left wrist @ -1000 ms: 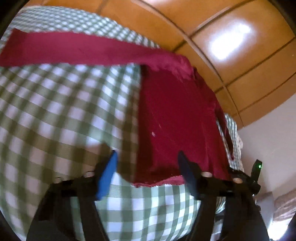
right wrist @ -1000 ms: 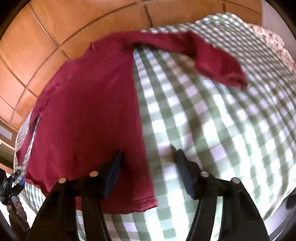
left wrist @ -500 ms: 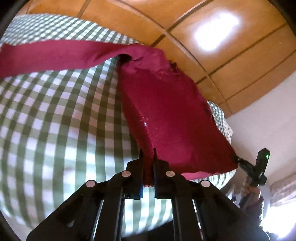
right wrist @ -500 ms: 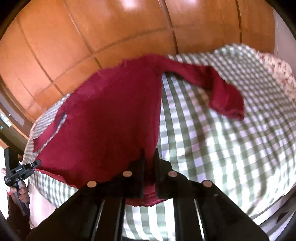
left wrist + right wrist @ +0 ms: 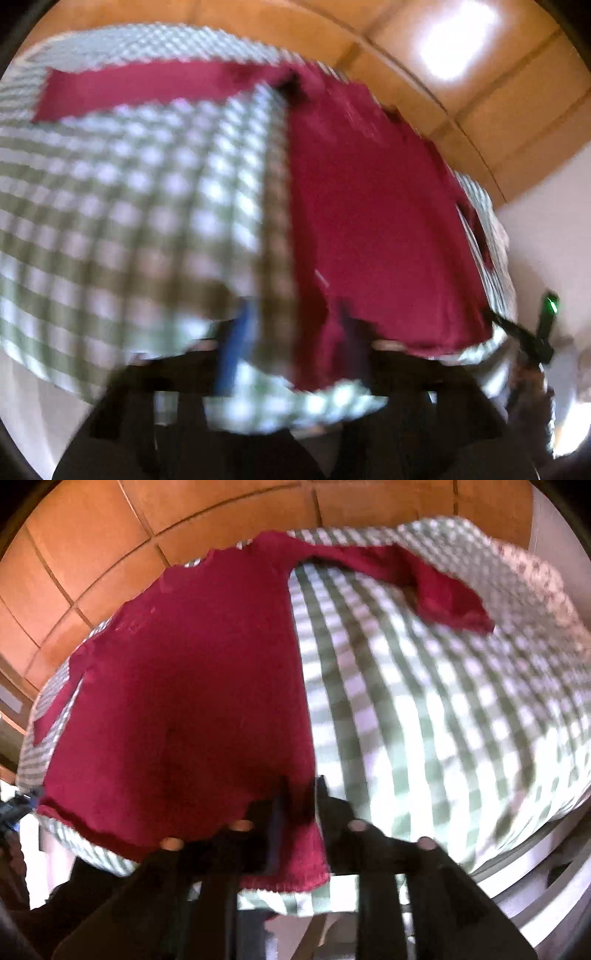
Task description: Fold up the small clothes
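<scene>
We are seeing left gripper (image 5: 291,332) opening, hem released since clamped earlier, right gripper (image 5: 301,801) opening around shirt (image 5: 192,701) hem, cloth (image 5: 424,720) blurring.

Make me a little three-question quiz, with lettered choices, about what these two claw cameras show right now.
1. The red top lies on:
A. a green-and-white checked cloth
B. bare wooden floor
C. a blue towel

2. How many sleeves of the top show in the left claw's view?
A. none
B. one
C. three

3. The left claw is:
A. clamped shut
B. opening
C. out of view

Answers: 1 A, the checked cloth surrounds the top. 2 B, one sleeve stretches away from the body. 3 B, its fingers stand apart, the hem's corner between them.
</scene>
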The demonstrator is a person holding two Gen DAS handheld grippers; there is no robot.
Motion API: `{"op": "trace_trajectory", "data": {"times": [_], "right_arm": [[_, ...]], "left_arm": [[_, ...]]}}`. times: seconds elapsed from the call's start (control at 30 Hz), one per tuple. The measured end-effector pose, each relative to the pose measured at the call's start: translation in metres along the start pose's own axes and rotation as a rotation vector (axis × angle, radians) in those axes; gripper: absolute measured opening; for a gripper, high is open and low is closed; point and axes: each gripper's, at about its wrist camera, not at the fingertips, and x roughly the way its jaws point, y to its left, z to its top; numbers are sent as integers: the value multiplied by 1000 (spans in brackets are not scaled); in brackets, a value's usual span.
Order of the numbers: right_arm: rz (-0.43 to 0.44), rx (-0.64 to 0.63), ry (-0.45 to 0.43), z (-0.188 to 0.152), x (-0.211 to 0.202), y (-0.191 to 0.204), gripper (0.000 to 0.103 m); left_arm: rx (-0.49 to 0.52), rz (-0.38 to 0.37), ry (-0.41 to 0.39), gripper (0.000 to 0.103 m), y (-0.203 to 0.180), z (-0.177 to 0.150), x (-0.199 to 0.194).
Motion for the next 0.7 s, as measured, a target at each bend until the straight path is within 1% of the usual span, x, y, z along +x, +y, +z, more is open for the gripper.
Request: {"op": "trace_trajectory", "data": {"times": [0.03, 0.07, 0.1, 0.13, 0.17, 0.23, 0.3, 0.37, 0.47, 0.57, 0.63, 0.67, 0.7], "right_arm": [[-6, -18, -35, 7, -5, 7, 47], [-6, -35, -56, 11, -8, 15, 51], [3, -57, -78, 19, -8, 27, 58], [14, -66, -88, 22, -7, 35, 61], [34, -82, -99, 26, -4, 47, 65], [78, -120, -103, 31, 7, 74, 67], [118, -158, -89, 35, 21, 103, 70], [145, -201, -76, 36, 35, 130, 70], [190, -258, -56, 34, 57, 168, 71], [213, -317, -29, 29, 72, 197, 72], [200, -364, -17, 27, 84, 210, 72], [192, -384, -18, 25, 88, 218, 74], [184, -398, -22, 24, 91, 222, 78]], "left_arm": [[-31, 22, -46, 70, 10, 7, -8], [-74, 45, -87, 70, 24, 16, -16], [-103, 66, -108, 70, 36, 24, -20], [-133, 100, -133, 70, 49, 31, -26], [-181, 166, -172, 70, 68, 41, -32], [-251, 247, -217, 70, 97, 54, -41], [-331, 300, -259, 70, 129, 70, -50], [-404, 315, -282, 70, 158, 85, -56], [-465, 324, -305, 70, 190, 104, -59], [-480, 331, -300, 70, 211, 123, -51], [-465, 325, -279, 70, 214, 137, -38], [-446, 354, -268, 68, 215, 146, -32], [-433, 363, -266, 65, 220, 144, -33]]}}
